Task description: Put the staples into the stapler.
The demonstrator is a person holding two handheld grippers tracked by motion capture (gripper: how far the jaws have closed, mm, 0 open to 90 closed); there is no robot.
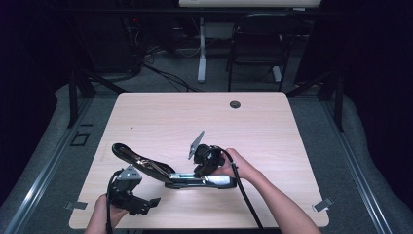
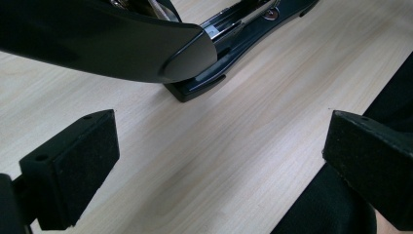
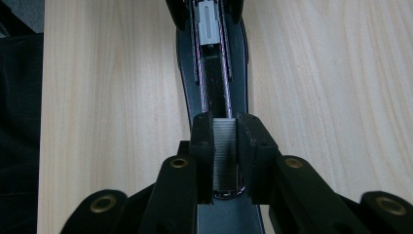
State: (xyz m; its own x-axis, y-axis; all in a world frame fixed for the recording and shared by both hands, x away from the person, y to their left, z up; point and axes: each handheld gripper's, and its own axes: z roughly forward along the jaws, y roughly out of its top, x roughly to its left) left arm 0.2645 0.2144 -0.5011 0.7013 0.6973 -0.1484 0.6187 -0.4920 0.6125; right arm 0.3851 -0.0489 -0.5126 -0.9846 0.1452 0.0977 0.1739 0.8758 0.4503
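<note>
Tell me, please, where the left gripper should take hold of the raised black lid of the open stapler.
Probably at the lid's free raised tip, from its two long sides: it tapers narrow there and stands clear of the table. The left gripper is open, and the right gripper holds the staple strip over the channel.

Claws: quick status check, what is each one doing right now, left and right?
Left claw: open, nothing between its jaws, close to the stapler.
Right claw: closed on a strip of staples, over the stapler's open channel.
</note>
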